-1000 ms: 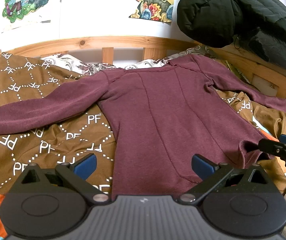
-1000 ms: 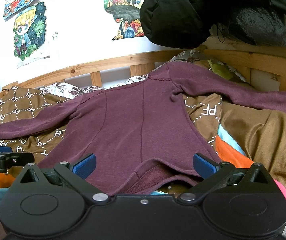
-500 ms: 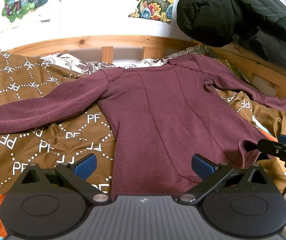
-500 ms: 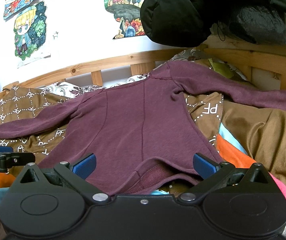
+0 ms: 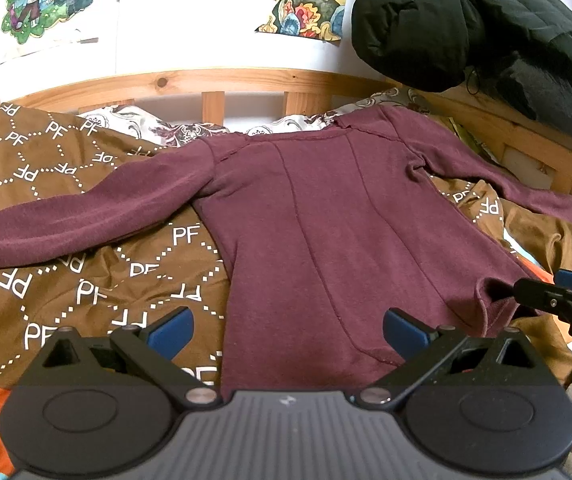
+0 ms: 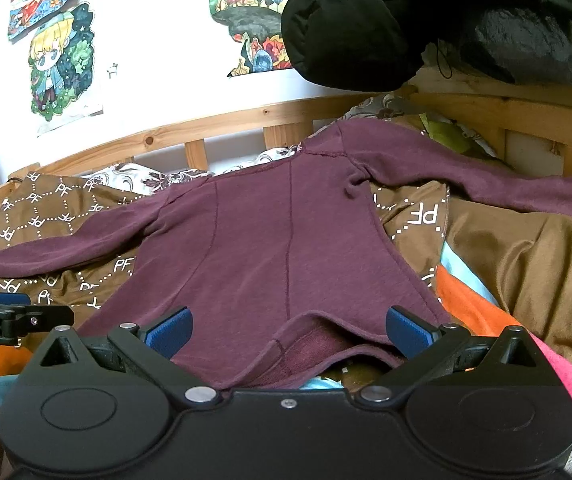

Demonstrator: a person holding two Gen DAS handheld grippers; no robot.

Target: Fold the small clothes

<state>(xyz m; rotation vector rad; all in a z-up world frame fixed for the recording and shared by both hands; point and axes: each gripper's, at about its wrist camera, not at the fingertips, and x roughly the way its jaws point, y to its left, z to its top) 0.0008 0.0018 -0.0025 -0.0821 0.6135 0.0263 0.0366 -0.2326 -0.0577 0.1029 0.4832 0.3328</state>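
Observation:
A maroon long-sleeved top [image 5: 326,232] [image 6: 269,248] lies spread flat on the bed, neck away from me, both sleeves stretched out sideways. My left gripper [image 5: 288,332] is open over the hem's left corner, blue pads wide apart with cloth between them but not pinched. Over the hem's right part my right gripper [image 6: 289,332] is open too; there the hem bulges up and shows its inside. Each gripper's black tip shows at the edge of the other's view.
A brown blanket with white "PF" letters [image 5: 65,272] covers the bed, with orange, pink and light blue cloth [image 6: 486,320] at the right. A wooden headboard [image 5: 213,80] runs behind. A black puffy jacket [image 5: 466,20] hangs over the right rail. Posters are on the wall.

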